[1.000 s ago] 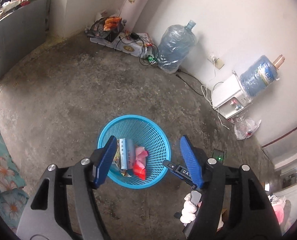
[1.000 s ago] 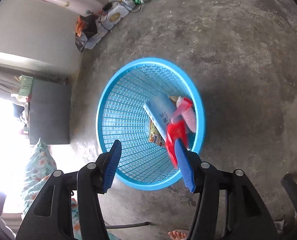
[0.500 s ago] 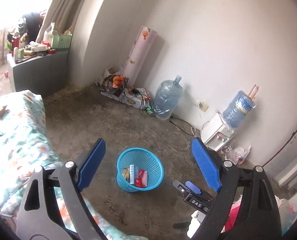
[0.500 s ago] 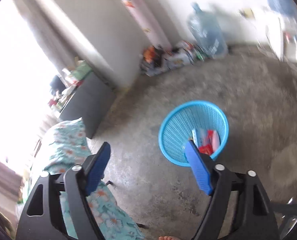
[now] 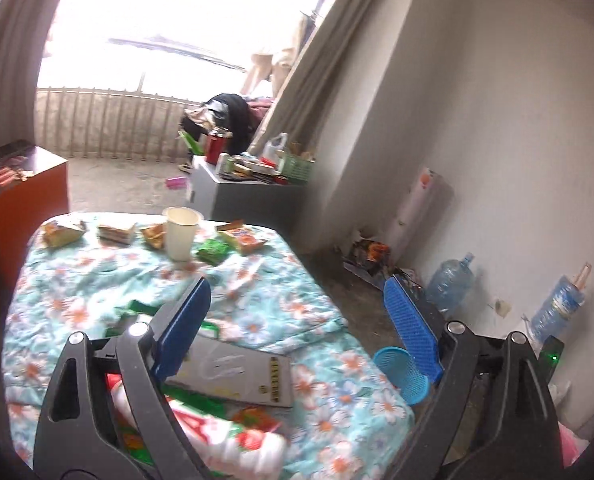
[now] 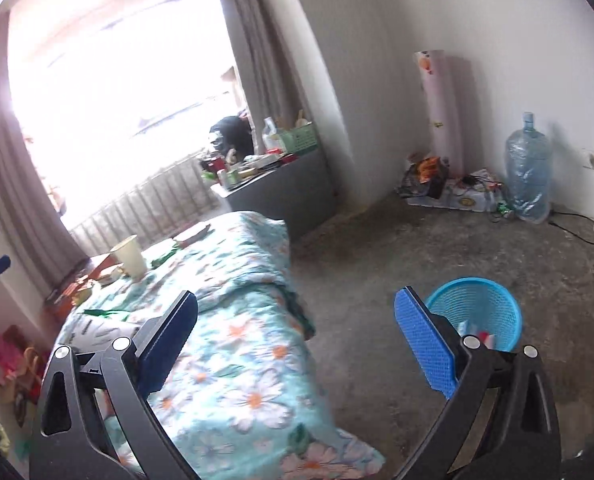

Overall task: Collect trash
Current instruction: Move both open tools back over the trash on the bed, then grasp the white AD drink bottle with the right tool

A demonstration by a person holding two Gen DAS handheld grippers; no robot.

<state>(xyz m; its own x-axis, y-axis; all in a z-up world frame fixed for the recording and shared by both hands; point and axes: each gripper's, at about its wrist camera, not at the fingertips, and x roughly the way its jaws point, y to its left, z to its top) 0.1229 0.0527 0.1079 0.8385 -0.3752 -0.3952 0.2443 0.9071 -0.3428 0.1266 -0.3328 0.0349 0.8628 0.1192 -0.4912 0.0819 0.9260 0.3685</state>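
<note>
A blue mesh trash basket (image 6: 485,312) stands on the concrete floor beside the bed, with wrappers inside; it also shows in the left wrist view (image 5: 397,372). On the floral bedspread (image 5: 265,304) lie a paper cup (image 5: 181,236), several snack wrappers (image 5: 213,250) and a red-and-white packet (image 5: 217,436). The cup also shows in the right wrist view (image 6: 131,260). My left gripper (image 5: 297,320) is open and empty above the bed. My right gripper (image 6: 297,328) is open and empty over the bed's edge.
A flat grey notebook (image 5: 237,372) lies on the bed near my left gripper. A grey cabinet (image 6: 281,188) with clutter stands by the window. Water jugs (image 6: 527,172), boxes and cables line the far wall. An orange cabinet (image 5: 13,200) stands left of the bed.
Both grippers have risen and swung away from above the basket toward the bed. Their jaws have opened wider. The basket now sits low at the right of both views.
</note>
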